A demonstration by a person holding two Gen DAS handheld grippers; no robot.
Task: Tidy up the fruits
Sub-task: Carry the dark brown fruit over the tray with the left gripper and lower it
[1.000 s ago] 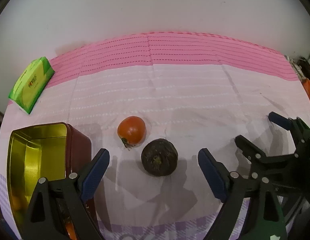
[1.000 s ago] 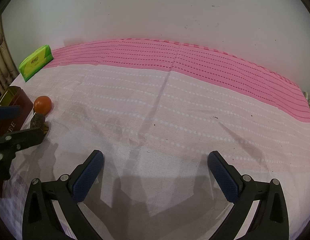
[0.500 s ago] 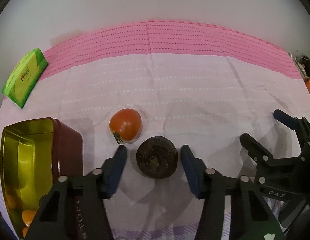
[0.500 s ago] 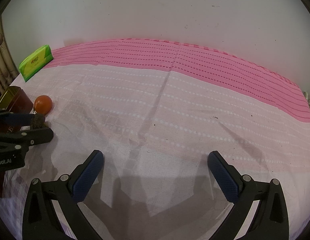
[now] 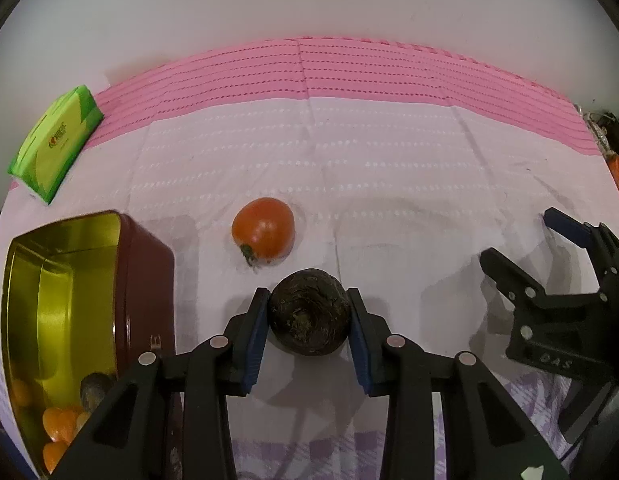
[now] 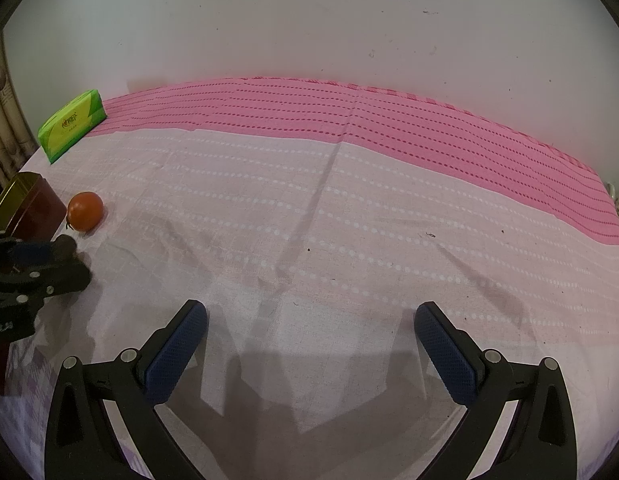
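Observation:
My left gripper [image 5: 308,312] is shut on a dark brown round fruit [image 5: 308,312], both blue pads touching its sides, low over the cloth. An orange-red tomato [image 5: 264,228] lies just beyond it, also in the right wrist view [image 6: 85,211]. A dark red tin with a gold inside [image 5: 143,272] stands at the left, holding several small orange fruits [image 5: 57,428] and a dark one. My right gripper [image 6: 309,332] is open and empty over the cloth; it shows in the left wrist view [image 5: 549,240] at the right.
A green tissue pack [image 5: 55,142] lies at the far left near the wall. The table is covered by a pink and white cloth [image 6: 349,220]. Some dark clutter sits at the table's far right edge [image 5: 613,136].
My left gripper moved forward around the dark fruit and closed on it. The right gripper has stayed still and open.

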